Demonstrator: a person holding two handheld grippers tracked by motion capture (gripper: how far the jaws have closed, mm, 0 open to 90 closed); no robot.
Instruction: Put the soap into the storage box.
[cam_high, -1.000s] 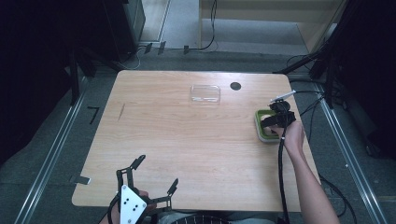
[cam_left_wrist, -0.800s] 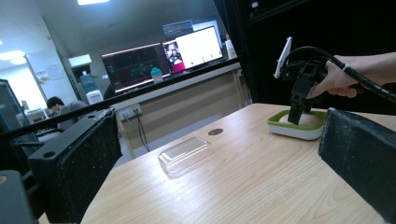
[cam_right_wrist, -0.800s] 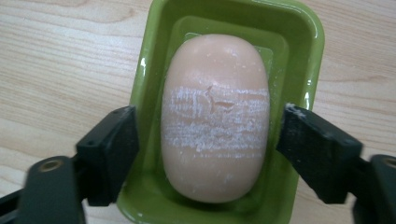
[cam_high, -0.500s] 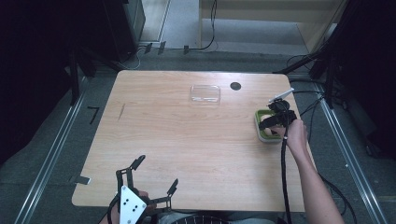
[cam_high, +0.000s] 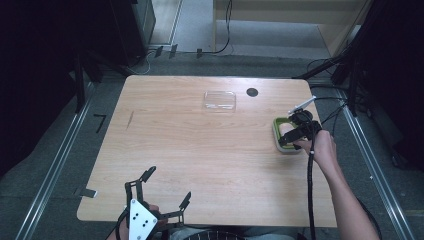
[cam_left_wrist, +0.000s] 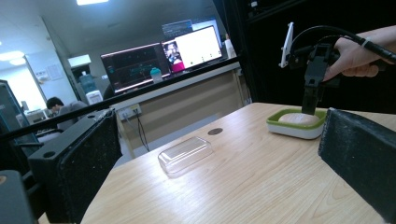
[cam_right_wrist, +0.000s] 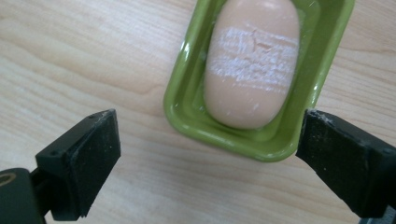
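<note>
Wooden table — right tool, jaws apart, above soap dish.

Dim surroundings, evenly lit table, bright ceiling light, soft close-up focus, glossy dish glare

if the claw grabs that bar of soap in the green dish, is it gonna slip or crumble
The soap is rounded and smooth, so it could well squirt out of flat pads. White scrape marks and a small crack suggest a dry, slightly brittle surface that may flake under pressure. It looks solid, probably stiff. The green dish is shallow, so it may slide.
</note>
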